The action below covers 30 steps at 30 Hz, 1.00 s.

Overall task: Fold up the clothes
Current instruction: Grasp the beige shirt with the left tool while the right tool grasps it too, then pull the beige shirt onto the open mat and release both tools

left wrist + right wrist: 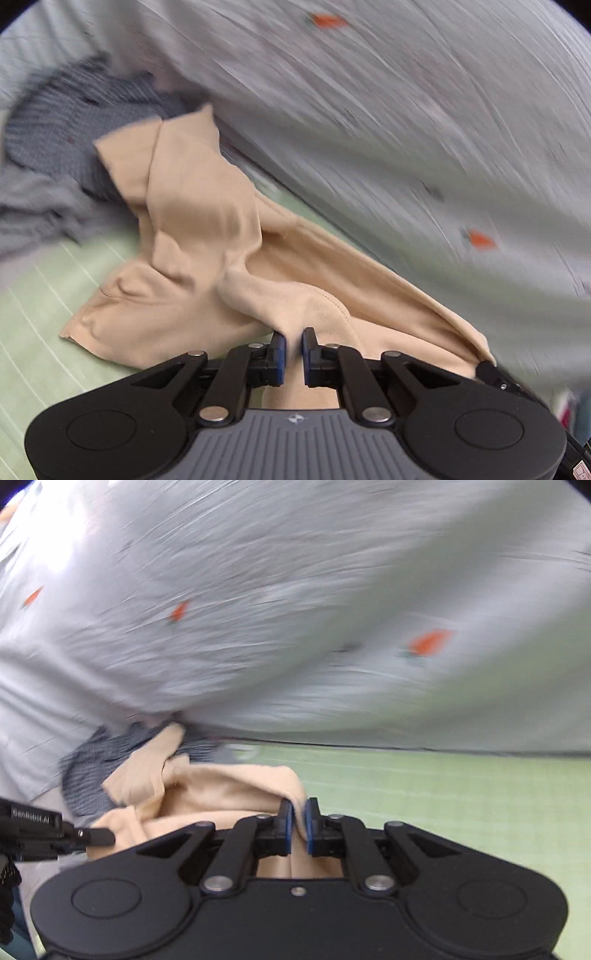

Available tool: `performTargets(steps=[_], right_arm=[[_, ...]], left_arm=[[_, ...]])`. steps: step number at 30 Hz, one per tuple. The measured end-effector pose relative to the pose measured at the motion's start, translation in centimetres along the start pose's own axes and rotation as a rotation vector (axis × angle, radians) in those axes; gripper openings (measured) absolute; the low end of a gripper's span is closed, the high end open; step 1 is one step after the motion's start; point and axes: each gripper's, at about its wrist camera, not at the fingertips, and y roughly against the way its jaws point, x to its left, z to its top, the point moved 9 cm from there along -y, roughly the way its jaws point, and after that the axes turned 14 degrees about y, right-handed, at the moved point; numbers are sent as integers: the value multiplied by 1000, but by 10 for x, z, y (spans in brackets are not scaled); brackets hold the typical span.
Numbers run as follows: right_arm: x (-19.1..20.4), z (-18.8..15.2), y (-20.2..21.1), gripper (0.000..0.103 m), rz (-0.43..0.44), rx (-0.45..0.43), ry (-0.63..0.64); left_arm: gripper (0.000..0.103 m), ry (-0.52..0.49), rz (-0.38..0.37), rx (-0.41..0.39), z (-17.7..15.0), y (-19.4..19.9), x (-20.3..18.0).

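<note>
Left gripper [294, 338] and right gripper [298, 812] both pinched tight on beige garment [192, 206]; grey checked cloth [55, 125] behind it.

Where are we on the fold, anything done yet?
Done: nothing looks folded yet. In hand: the beige garment is pinched by both the left gripper and right gripper, bunched and creased, partly over the green striped sheet. Left: the beige fold itself, plus the crumpled dark blue checked garment behind it.
</note>
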Motion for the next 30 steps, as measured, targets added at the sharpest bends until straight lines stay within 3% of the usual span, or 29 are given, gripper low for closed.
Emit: performTargets(steps=[5, 8, 12, 19, 22, 24, 26, 30], right_arm=[[-119, -86, 104, 6, -270, 116, -81], [-163, -131, 158, 6, -338, 189, -150], [-176, -170, 189, 6, -334, 241, -190], [-174, -171, 190, 8, -263, 245, -146], [-173, -169, 183, 11, -240, 246, -140], [-171, -169, 180, 15, -237, 249, -137], [-169, -169, 179, 27, -238, 247, -145], [-168, -164, 175, 46, -278, 245, -145]], left_arm=[[9, -157, -30, 193, -134, -21, -54], [10, -217, -51, 309, -205, -21, -73], [10, -248, 1, 332, -250, -13, -76], [11, -172, 77, 241, -248, 8, -53], [7, -172, 146, 178, -240, 14, -39], [2, -193, 241, 106, -227, 19, -21], [2, -232, 314, 29, -212, 25, -5], [7, -150, 288, 18, -187, 34, 13]])
